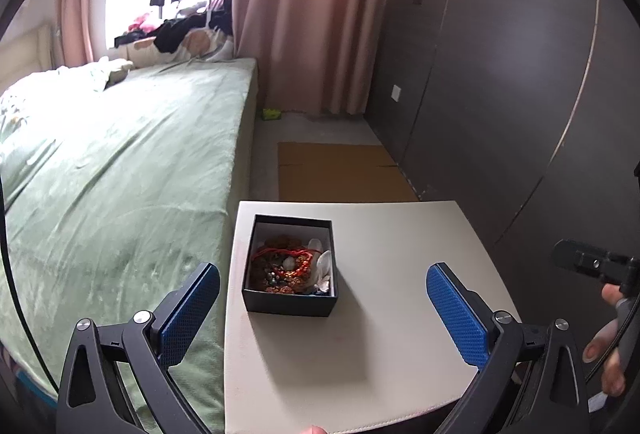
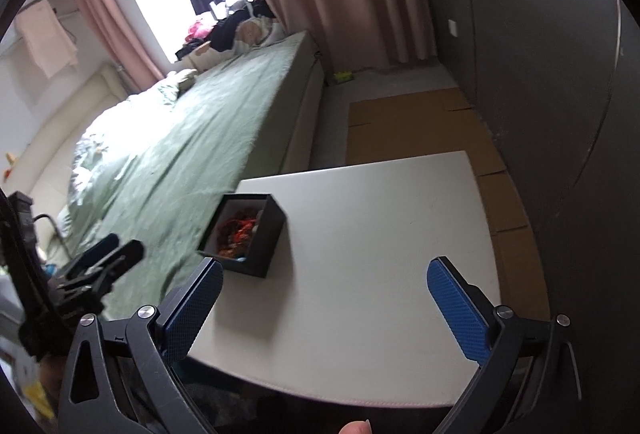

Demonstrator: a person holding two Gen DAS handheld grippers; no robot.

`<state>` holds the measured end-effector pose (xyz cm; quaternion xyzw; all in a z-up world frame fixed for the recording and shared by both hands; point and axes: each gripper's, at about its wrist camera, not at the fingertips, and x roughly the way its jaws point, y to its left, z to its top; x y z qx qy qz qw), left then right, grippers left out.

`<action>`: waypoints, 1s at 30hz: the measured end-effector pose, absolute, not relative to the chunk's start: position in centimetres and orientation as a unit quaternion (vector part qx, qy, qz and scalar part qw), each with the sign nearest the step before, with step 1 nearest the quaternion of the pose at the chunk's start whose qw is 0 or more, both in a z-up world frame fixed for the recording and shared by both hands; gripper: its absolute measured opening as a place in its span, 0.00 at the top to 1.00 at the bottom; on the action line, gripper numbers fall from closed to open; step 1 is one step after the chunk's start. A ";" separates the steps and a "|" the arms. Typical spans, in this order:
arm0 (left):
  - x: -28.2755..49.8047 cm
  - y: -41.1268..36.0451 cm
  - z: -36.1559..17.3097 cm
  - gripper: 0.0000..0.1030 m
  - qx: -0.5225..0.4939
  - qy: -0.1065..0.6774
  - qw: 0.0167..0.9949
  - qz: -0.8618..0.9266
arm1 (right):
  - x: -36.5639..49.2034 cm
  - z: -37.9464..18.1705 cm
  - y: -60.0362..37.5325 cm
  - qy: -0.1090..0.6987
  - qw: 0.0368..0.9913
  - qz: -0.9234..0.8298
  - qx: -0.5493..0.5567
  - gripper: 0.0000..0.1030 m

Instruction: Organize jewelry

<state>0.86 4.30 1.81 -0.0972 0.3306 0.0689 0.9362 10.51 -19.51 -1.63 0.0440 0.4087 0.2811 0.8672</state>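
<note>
A small black open box [image 1: 291, 301] sits on the left part of a white table [image 1: 392, 274]. It holds a tangle of jewelry [image 1: 290, 266]: red cord, beads and clear pieces. My left gripper [image 1: 322, 310] is open and empty, held above the table's near edge, just short of the box. In the right wrist view the box [image 2: 256, 250] lies ahead to the left with the jewelry [image 2: 238, 228] inside. My right gripper [image 2: 324, 308] is open and empty over the near part of the table [image 2: 380, 234]. The left gripper also shows in the right wrist view [image 2: 108, 252].
A bed with a green sheet [image 1: 120, 162] runs along the table's left side. A dark wall [image 1: 520, 94] stands to the right. Cardboard [image 1: 340, 170] lies on the floor beyond the table. Pink curtains [image 1: 312, 14] and piled clothes are at the far end.
</note>
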 end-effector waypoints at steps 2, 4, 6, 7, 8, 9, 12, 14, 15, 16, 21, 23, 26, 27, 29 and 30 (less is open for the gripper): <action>0.7 4.1 2.0 0.00 -0.099 0.329 0.937 0.066 | 10.2 -1.3 -19.7 0.405 0.869 0.281 0.043 0.00; 0.5 4.0 2.2 0.00 -0.099 0.327 0.938 0.063 | 10.0 -1.3 -19.8 0.404 0.868 0.285 0.044 0.00; 0.4 3.9 2.4 0.00 -0.098 0.325 0.939 0.062 | 9.9 -1.5 -19.7 0.405 0.869 0.280 0.041 0.00; 0.3 3.8 2.5 0.00 -0.098 0.323 0.939 0.060 | 9.9 -1.6 -19.7 0.406 0.869 0.278 0.038 0.00; 0.3 3.8 2.6 0.00 -0.098 0.323 0.940 0.060 | 10.0 -1.7 -19.5 0.409 0.869 0.277 0.035 0.00; 0.2 3.8 2.6 0.00 -0.098 0.322 0.940 0.060 | 10.0 -1.9 -19.5 0.411 0.869 0.275 0.032 0.00; 0.2 3.8 2.6 0.00 -0.101 0.321 0.940 0.059 | 9.9 -2.1 -19.5 0.412 0.870 0.271 0.030 0.00; 0.2 3.8 2.6 0.00 -0.101 0.322 0.939 0.061 | 9.8 -2.1 -19.7 0.409 0.870 0.272 0.033 0.00; 0.2 3.8 2.7 0.00 -0.101 0.322 0.940 0.060 | 9.8 -2.1 -19.7 0.407 0.871 0.273 0.033 0.00; 0.2 3.8 2.7 0.00 -0.102 0.321 0.940 0.059 | 9.7 -2.0 -19.7 0.405 0.872 0.274 0.034 0.00; 0.3 3.8 2.7 0.00 -0.105 0.320 0.940 0.060 | 9.4 -2.0 -19.6 0.402 0.873 0.276 0.029 0.00; 0.4 3.8 2.6 0.00 -0.106 0.321 0.939 0.061 | 9.3 -1.9 -19.5 0.400 0.872 0.279 0.026 0.00; 0.4 3.7 2.6 0.00 -0.105 0.322 0.939 0.062 | 9.1 -1.8 -19.3 0.398 0.873 0.282 0.022 0.00; 0.4 3.7 2.7 0.00 -0.105 0.321 0.939 0.063 | 9.0 -1.8 -19.2 0.399 0.872 0.283 0.019 0.00; 0.3 3.7 2.7 0.00 -0.105 0.320 0.940 0.063 | 9.0 -1.8 -19.1 0.398 0.873 0.282 0.016 0.00; 0.3 3.7 2.7 0.00 -0.105 0.320 0.940 0.063 | 8.9 -1.8 -19.0 0.398 0.873 0.282 0.015 0.00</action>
